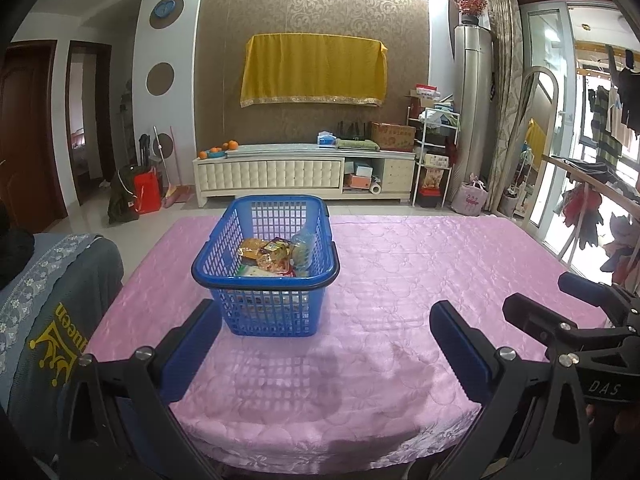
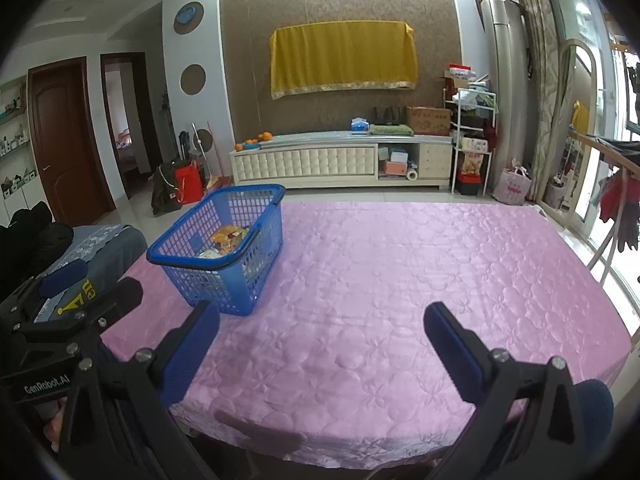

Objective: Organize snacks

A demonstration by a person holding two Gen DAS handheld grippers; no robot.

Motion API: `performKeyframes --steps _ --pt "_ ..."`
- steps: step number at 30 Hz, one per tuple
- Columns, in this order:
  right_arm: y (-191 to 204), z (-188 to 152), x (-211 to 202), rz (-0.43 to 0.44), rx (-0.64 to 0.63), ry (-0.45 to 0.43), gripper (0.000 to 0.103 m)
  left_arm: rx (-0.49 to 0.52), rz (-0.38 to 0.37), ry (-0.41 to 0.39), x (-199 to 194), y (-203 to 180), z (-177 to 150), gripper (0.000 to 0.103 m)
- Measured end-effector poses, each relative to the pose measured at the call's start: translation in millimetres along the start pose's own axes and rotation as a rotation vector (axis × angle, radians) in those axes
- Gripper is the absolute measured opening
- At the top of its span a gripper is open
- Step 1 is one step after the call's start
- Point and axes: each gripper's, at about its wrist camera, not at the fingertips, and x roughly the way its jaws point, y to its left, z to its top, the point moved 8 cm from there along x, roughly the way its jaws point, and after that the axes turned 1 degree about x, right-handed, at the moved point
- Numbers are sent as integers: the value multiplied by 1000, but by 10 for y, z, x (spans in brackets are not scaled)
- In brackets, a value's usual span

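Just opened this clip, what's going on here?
A person holds two grippers over a table with a pink cloth. Both the left gripper and the right gripper are open and hold nothing. A blue basket stands on the cloth, in front of the left gripper, with several snack packets inside. No snacks lie loose on the cloth in either view, so nothing is being handled right now.

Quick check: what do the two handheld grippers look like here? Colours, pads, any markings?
Both match: the left gripper and right gripper have black angular plastic linkage arms with silver screw heads and flat blue rectangular finger pads. Seen from the opposite camera, the left's body reads "GenRobot.AI" and the right's reads "DAS". No cables visible.
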Motion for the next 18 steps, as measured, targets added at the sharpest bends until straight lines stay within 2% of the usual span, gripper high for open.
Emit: performKeyframes --steps 18 --pt "19 3 -33 1 -2 -5 103 3 6 -5 -23 -18 -9 103"
